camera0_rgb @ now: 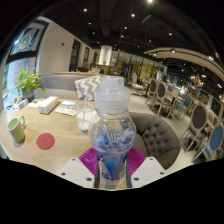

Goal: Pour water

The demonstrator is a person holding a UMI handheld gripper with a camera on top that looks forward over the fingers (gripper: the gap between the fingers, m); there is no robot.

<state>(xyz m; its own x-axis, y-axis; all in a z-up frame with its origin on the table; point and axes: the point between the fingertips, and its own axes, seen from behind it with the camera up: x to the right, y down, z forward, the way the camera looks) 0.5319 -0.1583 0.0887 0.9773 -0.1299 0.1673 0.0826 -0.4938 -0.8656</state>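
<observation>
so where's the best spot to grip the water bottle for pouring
The tool already has the water bottle upright between its pink pads, low on the ribbed body. That suits it: the body is round and widest there, well below the narrow neck and white cap. Coming from the side, level with the table, keeps the bottle square. Contact on both sides looks likely.

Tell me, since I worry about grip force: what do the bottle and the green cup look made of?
The bottle, held between the gripper fingers, looks like thin clear plastic: you see through it, with a ribbed wall and white cap. The green cup on the table looks like glazed ceramic, opaque and smooth, though plastic is possible.
</observation>
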